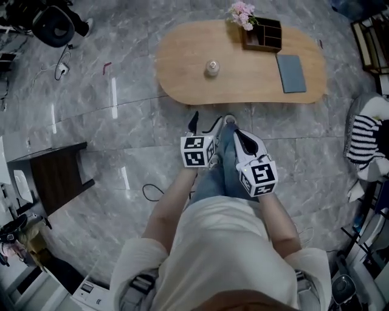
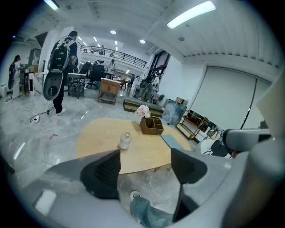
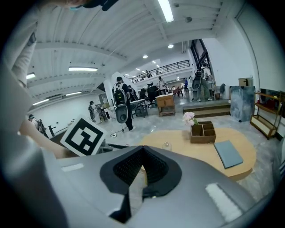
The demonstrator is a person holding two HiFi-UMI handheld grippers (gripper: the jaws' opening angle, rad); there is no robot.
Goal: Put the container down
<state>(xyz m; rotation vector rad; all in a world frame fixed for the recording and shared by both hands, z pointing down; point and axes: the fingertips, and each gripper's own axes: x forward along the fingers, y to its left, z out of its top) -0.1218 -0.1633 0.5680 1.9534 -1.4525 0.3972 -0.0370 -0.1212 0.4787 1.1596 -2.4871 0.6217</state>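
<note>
The container [image 1: 211,67], a small clear glass jar, stands upright on the oval wooden table [image 1: 182,73], left of its middle. It also shows in the left gripper view [image 2: 125,140] and, small, in the right gripper view [image 3: 167,145]. Both grippers are held close to the person's body, well short of the table. My left gripper [image 1: 203,126] [image 2: 144,171] is open, with only floor, a shoe and a jeans leg seen between its pads. My right gripper [image 1: 238,136] [image 3: 141,171] is shut, pads together, holding nothing.
On the table's far side sit a wooden organiser [image 1: 262,34] with pink flowers [image 1: 242,13] and a grey-blue book [image 1: 291,73]. A dark low stand [image 1: 55,173] is at the left, and a cable [image 1: 152,193] lies on the marble floor. Striped cloth [image 1: 363,140] is at the right.
</note>
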